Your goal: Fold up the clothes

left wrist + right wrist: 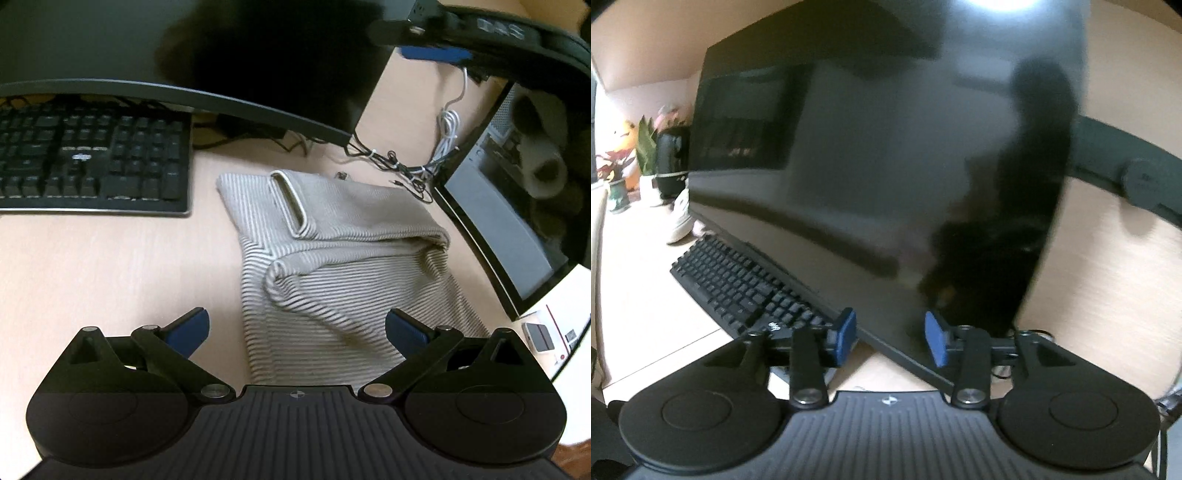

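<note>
The desk [92,258] carries everything; a big dark monitor [147,48] hangs over its back edge w/ a black keyboard [92,162] below it, and a tangle of cables [406,162] lies behind the garment. The striped sweater [332,266] is laid mid-desk, right of the keyboard, partly folded: upper part doubled over, a sleeve cuff on top, lower hem toward the camera.

The left gripper [297,328] is held above the near hem, fingers spread wide, nothing pinched. The right gripper [890,341] is also spread and empty, pointed at the monitor, away from the cloth.

Judged next: hem to be pinched thru both layers near a corner, then carried over evenly so edges are lined up. The right gripper should be brought back to the other corner first; a one-sided lift is likely to skew the fold.
</note>
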{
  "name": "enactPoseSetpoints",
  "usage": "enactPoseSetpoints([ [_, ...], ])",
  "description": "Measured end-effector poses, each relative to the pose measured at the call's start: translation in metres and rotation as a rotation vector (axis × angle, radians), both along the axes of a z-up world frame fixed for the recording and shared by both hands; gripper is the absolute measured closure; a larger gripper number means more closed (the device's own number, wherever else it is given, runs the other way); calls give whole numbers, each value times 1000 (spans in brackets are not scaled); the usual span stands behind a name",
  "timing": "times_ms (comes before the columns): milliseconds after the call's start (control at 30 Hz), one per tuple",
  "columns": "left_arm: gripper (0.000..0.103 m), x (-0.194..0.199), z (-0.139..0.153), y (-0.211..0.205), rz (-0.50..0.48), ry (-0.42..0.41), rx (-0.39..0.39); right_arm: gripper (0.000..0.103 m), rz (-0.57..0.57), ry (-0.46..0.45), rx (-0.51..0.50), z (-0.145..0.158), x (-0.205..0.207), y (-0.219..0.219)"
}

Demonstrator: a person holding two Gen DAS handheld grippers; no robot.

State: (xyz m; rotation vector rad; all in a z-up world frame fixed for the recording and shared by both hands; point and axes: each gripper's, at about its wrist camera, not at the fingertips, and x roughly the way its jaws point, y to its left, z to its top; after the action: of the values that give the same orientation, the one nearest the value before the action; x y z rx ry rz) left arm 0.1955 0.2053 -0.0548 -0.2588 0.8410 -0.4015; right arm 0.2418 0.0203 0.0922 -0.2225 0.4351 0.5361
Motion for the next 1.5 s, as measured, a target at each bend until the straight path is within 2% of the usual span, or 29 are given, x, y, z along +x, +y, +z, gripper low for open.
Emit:
enactPoseSetpoints([
  [233, 2, 52, 7, -30, 38, -36, -19, 51, -212, 37, 70, -24, 7, -79],
  [300, 13, 70, 9, -39, 56, -43, -18, 51, -282, 56, 115, -35, 4, -106],
  [333, 26, 80, 8, -45, 63, -41, -11, 50, -310, 69, 140, -40, 1, -120],
  [367, 31, 89, 5, -52, 67, -29, 6, 50, -338, 82, 164, -44, -2, -134],
  [500, 33, 119, -10, -80, 69, 17, 91, 48, -416, 138, 191, -71, -5, -167],
  [533, 37, 123, -12, -85, 68, 28, 105, 48, -430, 154, 198, -78, -5, -172],
  [600, 48, 127, -14, -92, 64, 35, 132, 48, -457, 186, 210, -93, -3, -180],
  [633, 64, 128, -15, -95, 62, 36, 147, 47, -466, 200, 214, -99, -2, -182],
  [667, 85, 128, -13, -96, 62, 28, 155, 47, -473, 215, 218, -104, 0, -184],
  [733, 98, 122, 0, -91, 78, -22, 149, 47, -486, 239, 226, -113, 2, -188],
  [867, 98, 109, 30, -76, 121, -114, 131, 47, -469, 226, 239, -117, 9, -188],
  [933, 98, 108, 35, -62, 150, -111, 131, 47, -450, 207, 249, -116, 14, -185],
  [1000, 98, 108, 28, -54, 168, -100, 173, 48, -413, 202, 259, -115, 24, -179],
  [1067, 98, 110, 12, -49, 174, -50, 199, 51, -364, 201, 266, -119, 34, -170],
  [1100, 98, 111, 5, -48, 174, -25, 211, 55, -339, 213, 268, -122, 41, -163],
  [1200, 96, 109, -11, -48, 152, 22, 242, 56, -315, 280, 216, -143, 63, -147],
  [1267, 85, 106, -14, -48, 142, 27, 263, 57, -344, 348, 156, -166, 73, -148],
  [1300, 81, 105, -11, -46, 149, 23, 270, 54, -359, 384, 126, -178, 77, -149],
  [1367, 70, 101, -2, -39, 179, 9, 263, 50, -360, 439, 156, -188, 78, -160],
  [1400, 67, 101, 5, -34, 192, -2, 238, 50, -359, 444, 155, -187, 77, -163],
  [1467, 46, 104, 17, -26, 190, -22, 155, 50, -356, 438, 130, -185, 77, -168],
  [1500, 43, 106, 20, -24, 184, -25, 116, 50, -352, 432, 111, -184, 78, -168],
])
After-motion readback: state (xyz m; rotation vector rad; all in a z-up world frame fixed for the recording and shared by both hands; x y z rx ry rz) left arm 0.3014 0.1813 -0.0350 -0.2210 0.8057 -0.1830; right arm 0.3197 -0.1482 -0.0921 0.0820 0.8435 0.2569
